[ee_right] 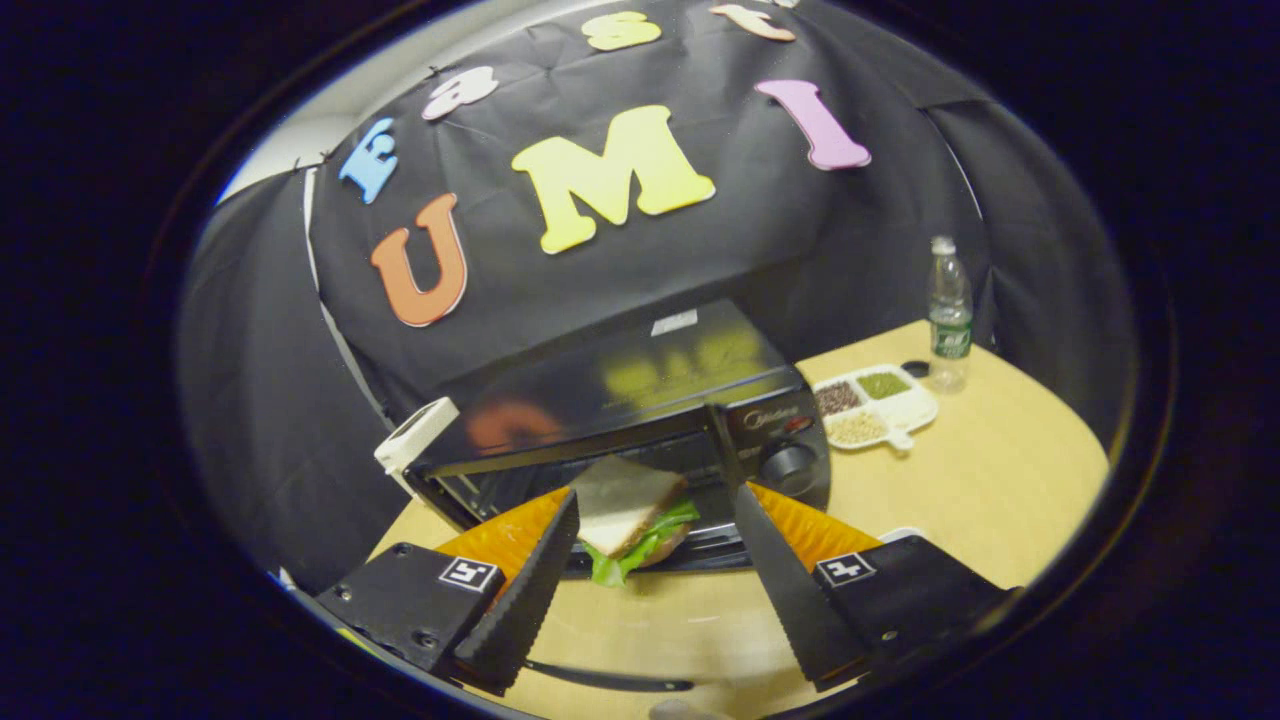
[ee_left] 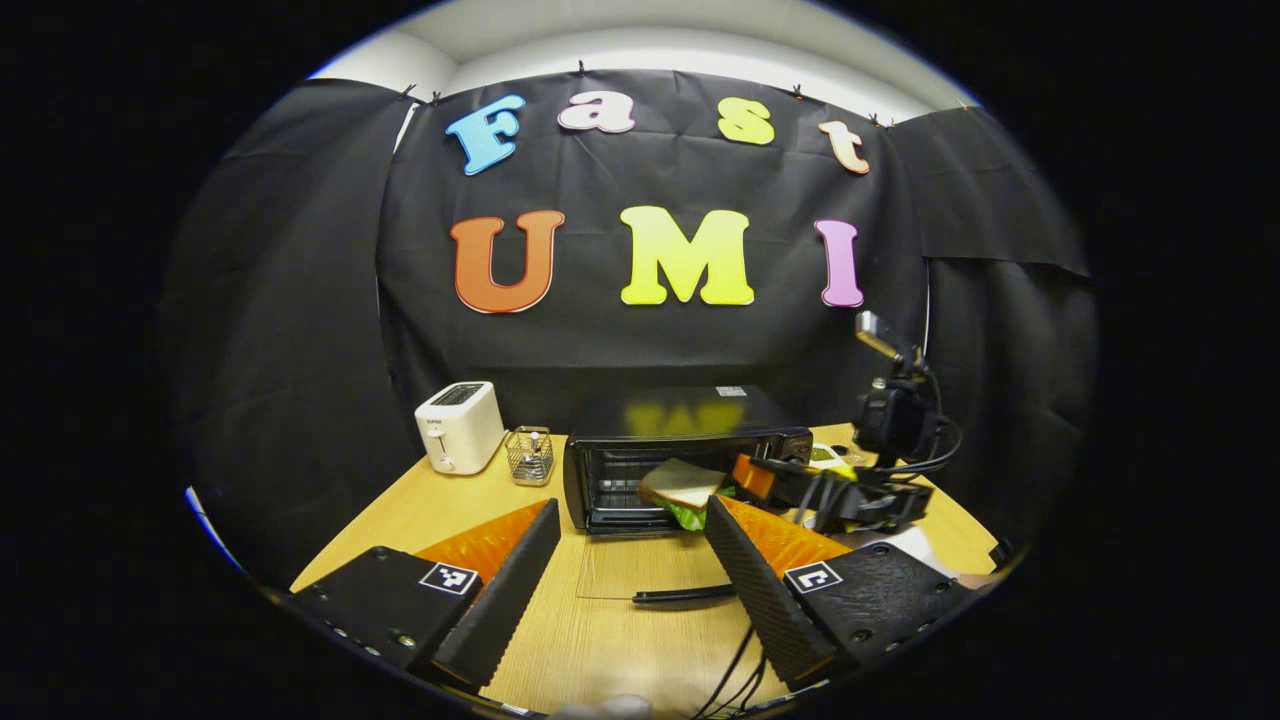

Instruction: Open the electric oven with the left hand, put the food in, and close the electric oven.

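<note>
Wooden counter, black oven with its door dropped flat, sandwich right at the opening.

So the electric oven [ee_left: 690, 455] sits mid-counter [ee_left: 420, 510] and its glass door [ee_left: 650, 570] lies flat on the wood, handle toward the near edge. The sandwich [ee_right: 628, 515] is at the front lip of the cavity; in the right gripper view the right gripper [ee_right: 655, 560] has its fingers spread with the sandwich between them, and I can't tell if they actually touch it. The left gripper [ee_left: 630, 570] hangs back over the door, fingers wide apart, holding nothing. Left of the oven: a white toaster [ee_left: 460, 427] and a small wire basket [ee_left: 530, 455], bare wood in front. Right of it: a divided snack tray [ee_right: 878, 402] and a water bottle [ee_right: 948, 315] near the far edge, open counter in front of them.
</note>
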`<act>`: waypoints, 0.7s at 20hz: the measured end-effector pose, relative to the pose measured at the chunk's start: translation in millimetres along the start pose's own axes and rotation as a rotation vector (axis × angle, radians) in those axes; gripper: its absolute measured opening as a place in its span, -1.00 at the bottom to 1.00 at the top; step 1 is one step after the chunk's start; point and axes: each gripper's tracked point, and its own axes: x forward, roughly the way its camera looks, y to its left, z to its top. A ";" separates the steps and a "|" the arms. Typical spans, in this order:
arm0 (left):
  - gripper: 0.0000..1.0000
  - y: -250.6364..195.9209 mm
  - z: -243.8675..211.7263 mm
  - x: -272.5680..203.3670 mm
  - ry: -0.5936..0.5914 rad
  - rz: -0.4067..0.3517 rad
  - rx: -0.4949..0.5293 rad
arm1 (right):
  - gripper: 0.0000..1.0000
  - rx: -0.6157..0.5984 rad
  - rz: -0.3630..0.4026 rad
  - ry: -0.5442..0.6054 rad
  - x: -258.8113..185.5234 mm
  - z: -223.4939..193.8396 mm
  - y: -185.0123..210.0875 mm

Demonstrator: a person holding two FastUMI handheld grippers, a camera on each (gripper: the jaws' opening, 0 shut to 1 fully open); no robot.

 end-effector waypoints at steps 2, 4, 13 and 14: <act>0.92 -1.0 -4.4 2.0 0.005 0.002 0.006 | 0.77 -0.063 -0.024 -0.025 -30.9 21.7 -17.8; 0.92 -3.5 -10.6 4.5 0.007 0.007 0.015 | 1.00 -0.125 -0.050 -0.058 -60.1 48.9 -36.9; 0.92 -24.8 -87.5 41.6 0.091 0.031 0.001 | 0.77 -0.205 -0.060 -0.150 -176.8 124.1 -91.2; 0.92 -29.6 -98.9 47.1 0.115 0.029 0.005 | 0.77 -0.229 -0.080 -0.162 -186.4 129.5 -102.9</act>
